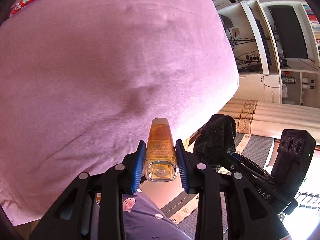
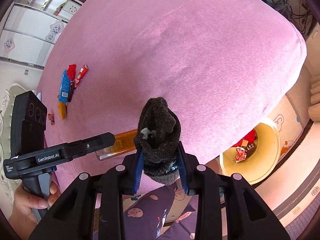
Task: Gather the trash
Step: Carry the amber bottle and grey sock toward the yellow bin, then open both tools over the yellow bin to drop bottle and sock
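My left gripper [image 1: 160, 146] is shut on a clear bottle of amber liquid [image 1: 160, 152], held over the near edge of the pink bed [image 1: 100, 60]. The bottle also shows in the right wrist view [image 2: 124, 142]. My right gripper [image 2: 160, 156] is shut on a dark grey sock [image 2: 160, 132], just right of the left gripper; the sock shows in the left wrist view [image 1: 218, 138]. A cream bin [image 2: 266, 172] with red wrappers inside stands on the floor to the right. Snack wrappers [image 2: 70, 82] lie on the bed's far left, and a red wrapper [image 1: 28, 0] shows in the left wrist view.
A white desk unit with a monitor [image 1: 288, 32] and cables stands beyond the bed. Folded cream bedding [image 1: 270, 112] lies on the floor. White wardrobes [image 2: 30, 30] stand at the left. A patterned mat [image 2: 300, 200] covers the floor by the bin.
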The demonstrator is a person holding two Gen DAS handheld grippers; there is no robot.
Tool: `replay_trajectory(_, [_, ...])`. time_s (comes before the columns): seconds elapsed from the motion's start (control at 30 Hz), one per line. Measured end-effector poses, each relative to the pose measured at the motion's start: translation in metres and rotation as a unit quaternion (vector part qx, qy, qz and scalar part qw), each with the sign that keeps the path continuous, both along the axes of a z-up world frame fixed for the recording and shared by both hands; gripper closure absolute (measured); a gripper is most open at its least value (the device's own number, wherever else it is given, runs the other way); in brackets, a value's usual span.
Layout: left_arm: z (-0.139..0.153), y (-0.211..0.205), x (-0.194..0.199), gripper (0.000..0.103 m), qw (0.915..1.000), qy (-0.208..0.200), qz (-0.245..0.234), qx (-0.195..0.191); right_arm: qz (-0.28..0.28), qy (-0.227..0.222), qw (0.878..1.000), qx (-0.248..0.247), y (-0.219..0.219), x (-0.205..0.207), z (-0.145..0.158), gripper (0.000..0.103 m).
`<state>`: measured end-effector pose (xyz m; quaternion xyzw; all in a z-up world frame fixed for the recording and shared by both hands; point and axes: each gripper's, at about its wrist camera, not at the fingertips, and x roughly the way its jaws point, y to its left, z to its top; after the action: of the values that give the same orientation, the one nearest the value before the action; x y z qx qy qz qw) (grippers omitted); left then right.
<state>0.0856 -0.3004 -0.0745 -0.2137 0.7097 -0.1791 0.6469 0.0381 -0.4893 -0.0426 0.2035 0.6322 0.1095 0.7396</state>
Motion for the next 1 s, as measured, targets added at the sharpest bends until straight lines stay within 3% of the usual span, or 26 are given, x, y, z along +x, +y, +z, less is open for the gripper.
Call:
replay_trajectory(0.27, [-0.007,-0.116,-0.009,0.071,0.996,0.006,-0.089,-0.004,-0.079,0.014,0.997,-0.002,-0.105,-0.045,-0.013,0.072])
replay_trajectory(0.53, [-0.03,-0.208,-0.041,0.071,0.983,0.032,-0.181,0.007,-0.142,0.031,0.989,-0.003,-0.169,-0.092,-0.031,0.071])
replay_trajectory(0.6, [-0.036,-0.222,-0.049,0.071,0.9783,0.035,-0.204,0.008,-0.151,0.034,0.988,-0.005,-0.179,-0.103,-0.033,0.069])
replay_trajectory(0.67, [-0.04,-0.233,-0.057,0.062,0.9746,0.041,-0.22,0.009,-0.165,0.036,0.986,-0.008,-0.188,-0.113,-0.035,0.064])
replay_trajectory(0.73, [-0.042,-0.237,-0.063,0.042,0.9717,0.038,-0.232,0.018,-0.174,0.041,0.984,-0.004,-0.194,-0.12,-0.039,0.062])
replay_trajectory(1.0, [-0.042,-0.242,-0.07,0.04,0.9668,0.04,-0.251,0.027,-0.189,0.039,0.981,-0.004,-0.199,-0.132,-0.036,0.061])
